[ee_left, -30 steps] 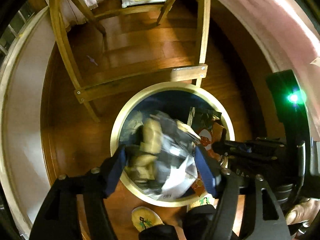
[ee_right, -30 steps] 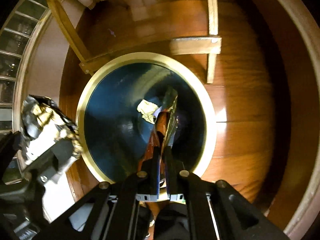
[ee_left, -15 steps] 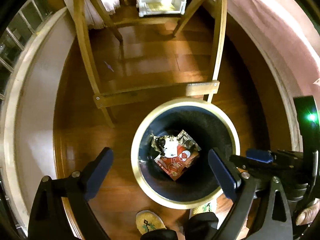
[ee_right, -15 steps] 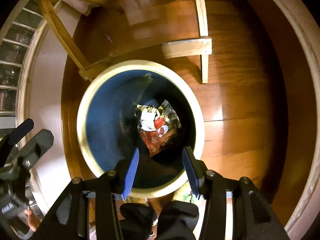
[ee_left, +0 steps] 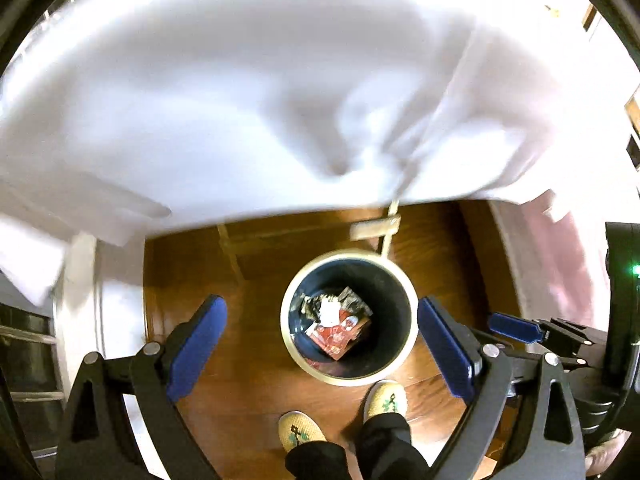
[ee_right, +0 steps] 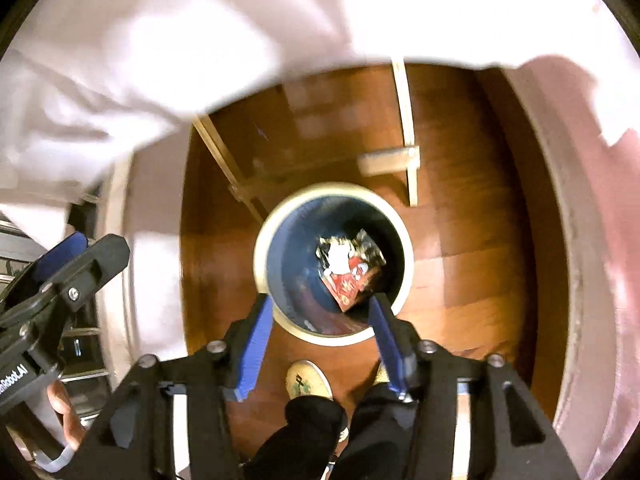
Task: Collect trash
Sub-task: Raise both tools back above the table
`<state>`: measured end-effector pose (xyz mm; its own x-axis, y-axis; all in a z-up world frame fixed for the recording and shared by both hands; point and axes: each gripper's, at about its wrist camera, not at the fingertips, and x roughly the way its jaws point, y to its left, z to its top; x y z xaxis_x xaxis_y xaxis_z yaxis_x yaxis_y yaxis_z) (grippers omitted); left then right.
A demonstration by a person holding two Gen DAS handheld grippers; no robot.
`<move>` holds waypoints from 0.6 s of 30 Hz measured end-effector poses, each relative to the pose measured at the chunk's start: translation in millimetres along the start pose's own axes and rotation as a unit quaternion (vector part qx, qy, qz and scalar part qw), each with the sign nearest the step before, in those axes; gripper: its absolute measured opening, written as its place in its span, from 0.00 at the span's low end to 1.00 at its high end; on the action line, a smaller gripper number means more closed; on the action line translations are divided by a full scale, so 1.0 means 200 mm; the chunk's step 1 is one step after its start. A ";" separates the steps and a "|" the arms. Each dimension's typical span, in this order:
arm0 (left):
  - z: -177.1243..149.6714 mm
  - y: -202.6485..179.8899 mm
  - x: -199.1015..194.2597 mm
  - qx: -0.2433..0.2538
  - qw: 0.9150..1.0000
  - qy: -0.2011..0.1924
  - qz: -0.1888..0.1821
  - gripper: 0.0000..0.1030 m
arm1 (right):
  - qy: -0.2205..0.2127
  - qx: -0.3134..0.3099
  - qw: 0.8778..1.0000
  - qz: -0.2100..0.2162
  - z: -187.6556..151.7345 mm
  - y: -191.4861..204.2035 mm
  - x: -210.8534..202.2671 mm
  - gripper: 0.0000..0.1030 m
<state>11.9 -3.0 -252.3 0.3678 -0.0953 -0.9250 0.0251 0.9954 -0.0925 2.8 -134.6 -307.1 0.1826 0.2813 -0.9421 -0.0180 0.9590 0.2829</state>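
A dark blue trash bin with a cream rim (ee_left: 289,322) (ee_right: 259,264) stands on the wooden floor, far below both grippers. At its bottom lie crumpled wrappers (ee_left: 336,322) (ee_right: 347,272): a red one, white paper and silvery foil. My left gripper (ee_left: 320,306) hangs high above the bin, open wide, with nothing between its blue pads. My right gripper (ee_right: 321,305) hovers over the near rim. Its jaws are opening and nothing is between them.
A white tablecloth (ee_left: 260,100) (ee_right: 152,48) hangs into the top of both views. Behind the bin are a wooden table leg and crossbar (ee_left: 374,230) (ee_right: 390,162). A person's slippered feet (ee_left: 298,432) (ee_right: 309,380) stand just before the bin. A pink surface (ee_left: 560,264) borders the right.
The left gripper let go of a crumpled foil bundle and the right a red wrapper; both now lie in the bin. Both grippers opened and rose well above it.
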 end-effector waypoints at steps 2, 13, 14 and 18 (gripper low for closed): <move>0.05 -0.01 -0.14 0.006 1.000 -0.010 -0.006 0.92 | -0.021 0.005 1.000 0.004 0.02 0.04 -0.17 0.52; 0.36 -0.03 -0.90 0.022 0.996 -0.088 -0.022 0.92 | -0.105 0.022 0.994 0.005 0.07 0.21 -0.86 0.52; 0.37 -0.03 -0.94 0.021 0.995 -0.091 -0.020 0.92 | -0.112 0.021 0.993 0.004 0.08 0.23 -0.92 0.53; 0.48 0.01 -1.14 0.021 0.993 -0.118 -0.018 0.92 | -0.142 0.016 0.990 0.004 0.12 0.30 -1.11 0.53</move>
<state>17.7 21.5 -5.9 0.5732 -0.1295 -0.8091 0.0781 0.9916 -0.1034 -16.3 -140.8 -76.5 0.4518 0.2635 -0.8523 0.0094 0.9539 0.2999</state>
